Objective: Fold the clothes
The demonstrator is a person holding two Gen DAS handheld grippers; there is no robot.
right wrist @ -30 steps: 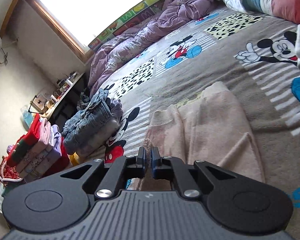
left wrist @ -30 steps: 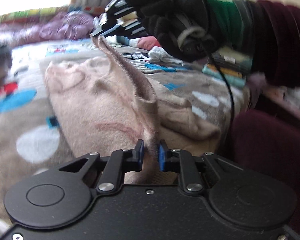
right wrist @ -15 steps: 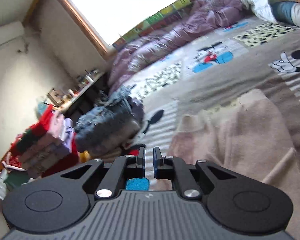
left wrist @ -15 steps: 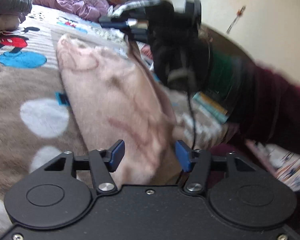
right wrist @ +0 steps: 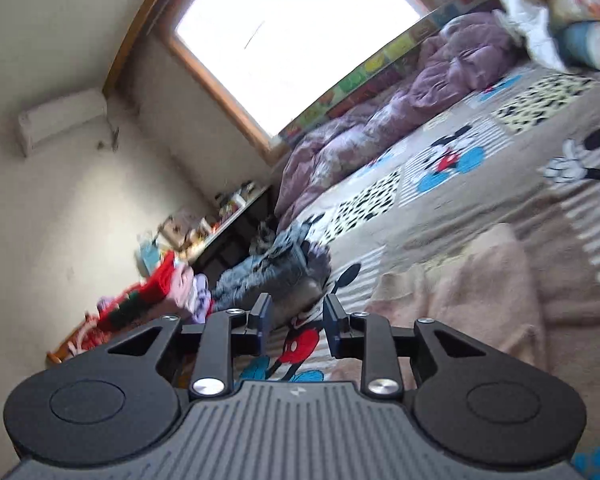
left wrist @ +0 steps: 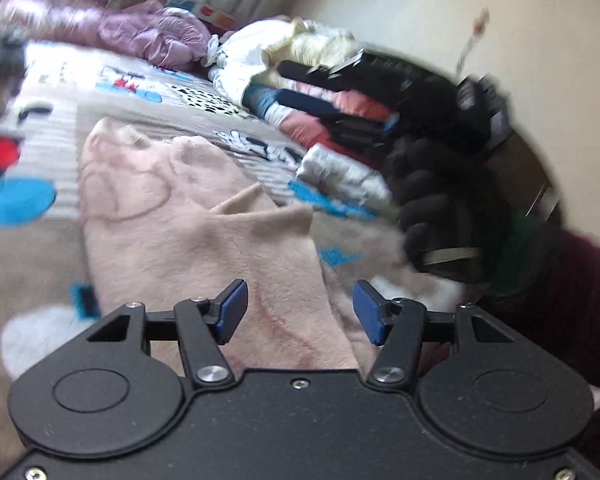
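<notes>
- Left wrist: we see the left claw (left wrist: 300, 312) spread wide, gripping nothing, above the pink fleece garment (left wrist: 204, 240), which lies rumpled, partly folded over, on the bed (left wrist: 32, 256). The right claw (left wrist: 340, 92), blurred, hovers beyond.
- Right wrist: right claw (right wrist: 294, 324) parted, empty; garment (right wrist: 472, 284) sits right, on the cartoon blanket (right wrist: 440, 184).

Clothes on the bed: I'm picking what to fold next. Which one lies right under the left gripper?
The pale pink fleece garment, spread flat below the open left gripper; the other clothes are piled by the wall.
</notes>
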